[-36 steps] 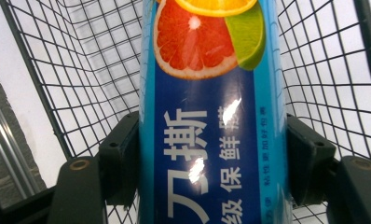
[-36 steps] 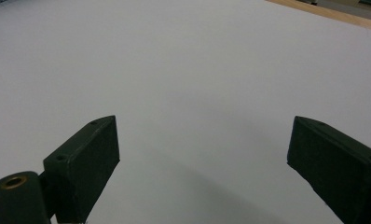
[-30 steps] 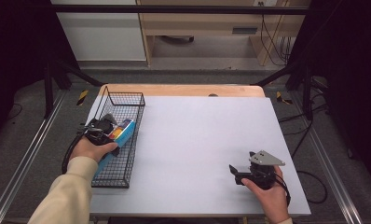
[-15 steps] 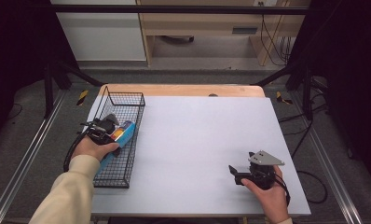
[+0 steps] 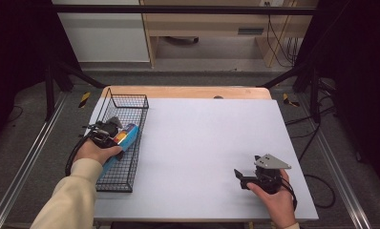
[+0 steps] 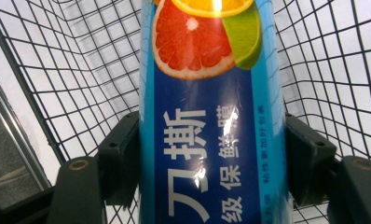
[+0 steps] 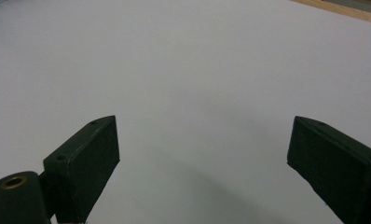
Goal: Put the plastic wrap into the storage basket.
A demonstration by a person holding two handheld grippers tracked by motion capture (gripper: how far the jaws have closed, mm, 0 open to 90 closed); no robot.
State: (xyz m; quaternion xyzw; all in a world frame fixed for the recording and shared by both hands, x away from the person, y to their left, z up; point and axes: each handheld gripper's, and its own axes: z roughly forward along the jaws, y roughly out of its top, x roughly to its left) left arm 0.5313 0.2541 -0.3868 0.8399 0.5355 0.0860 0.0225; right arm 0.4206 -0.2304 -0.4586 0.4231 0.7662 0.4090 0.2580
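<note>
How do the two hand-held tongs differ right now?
The left tongs are clamped on a blue box with citrus pictures; the right tongs stand open and hold nothing. The left ones hang over the black wire basket, the right ones over the bare white table. Both have black jaws.

wire basket [image 5: 131, 107] walls hemming the blue box [image 5: 123, 138], open table [image 5: 202, 138] rightward
</note>
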